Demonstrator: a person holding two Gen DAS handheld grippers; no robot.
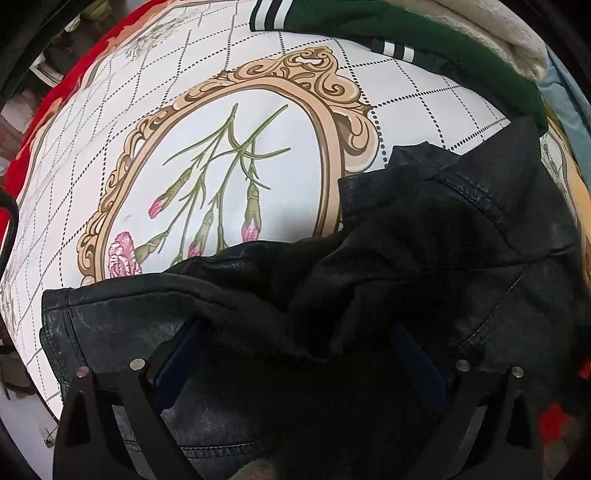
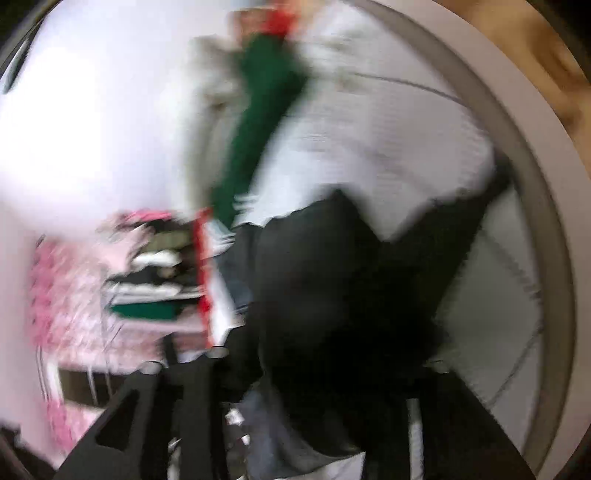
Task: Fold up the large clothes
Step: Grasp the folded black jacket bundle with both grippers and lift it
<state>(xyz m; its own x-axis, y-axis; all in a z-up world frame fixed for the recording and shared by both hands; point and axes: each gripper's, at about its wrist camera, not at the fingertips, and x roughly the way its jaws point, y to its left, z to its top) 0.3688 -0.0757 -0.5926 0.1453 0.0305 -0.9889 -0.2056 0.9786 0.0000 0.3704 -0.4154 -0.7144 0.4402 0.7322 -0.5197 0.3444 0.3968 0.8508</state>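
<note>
A black leather-look jacket [image 1: 424,266] lies crumpled on a white bedsheet [image 1: 122,122] printed with a flower in an ornate frame. My left gripper [image 1: 299,343] sits low over the jacket's near edge with its blue-padded fingers [image 1: 177,354] wide apart and dark fabric bunched between them. The right wrist view is badly motion-blurred. There my right gripper [image 2: 325,354] has the black jacket [image 2: 332,280] bunched between its fingers, hanging over the sheet [image 2: 388,147]; how the jaws stand is unclear.
A dark green garment with white stripes [image 1: 406,44] lies at the sheet's far edge, also blurred in the right view [image 2: 266,110]. A cream blanket [image 1: 498,33] lies behind it. A red cover [image 1: 74,77] borders the left. A pink patterned cloth [image 2: 70,295] lies at the right view's left.
</note>
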